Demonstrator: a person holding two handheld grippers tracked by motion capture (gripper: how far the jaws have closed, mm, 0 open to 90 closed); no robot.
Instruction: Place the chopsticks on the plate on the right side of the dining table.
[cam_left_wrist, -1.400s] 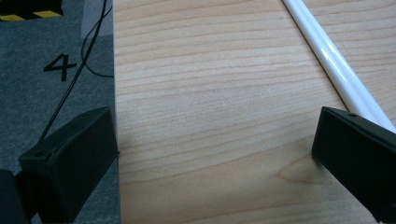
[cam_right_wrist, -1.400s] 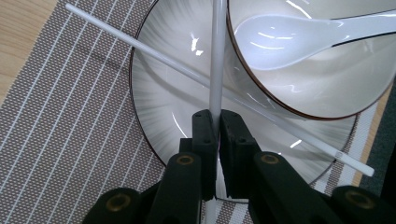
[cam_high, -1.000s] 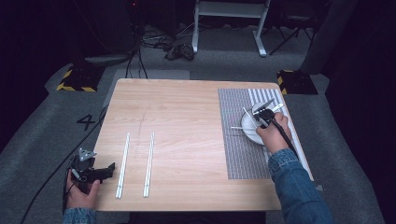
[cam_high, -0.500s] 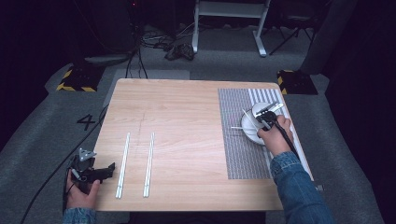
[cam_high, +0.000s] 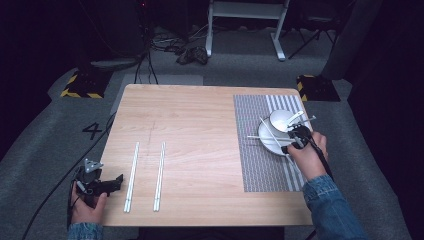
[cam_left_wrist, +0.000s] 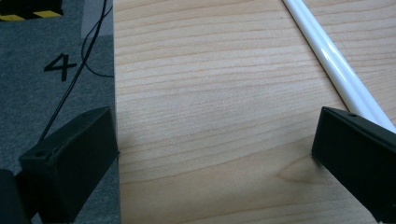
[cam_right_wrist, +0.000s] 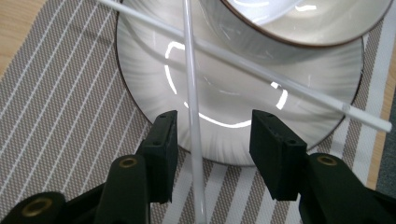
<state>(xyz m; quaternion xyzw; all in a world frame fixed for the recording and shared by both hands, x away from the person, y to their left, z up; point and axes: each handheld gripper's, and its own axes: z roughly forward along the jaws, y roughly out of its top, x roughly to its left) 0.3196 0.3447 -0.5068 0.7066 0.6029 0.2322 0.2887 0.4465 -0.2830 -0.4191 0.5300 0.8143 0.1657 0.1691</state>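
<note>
A white plate with a white bowl on its far side rests on a striped placemat at the table's right. Thin white chopsticks lie crossed over the plate. My right gripper hovers at the plate's near right rim. Its jaws have just been opening, and in the right gripper view one chopstick lies loose between the pads, touching neither. A second chopstick crosses it. My left gripper rests open at the table's front left corner, with nothing between its jaws.
Two pairs of white chopsticks lie side by side on the wooden table, just right of the left gripper; one pair runs past its right jaw. Grey carpet, cables and a stand's legs surround the table.
The right gripper's jaws have opened off the chopstick, which now lies on the plate and mat. That hand drew back toward the near right. The left hand kept still.
</note>
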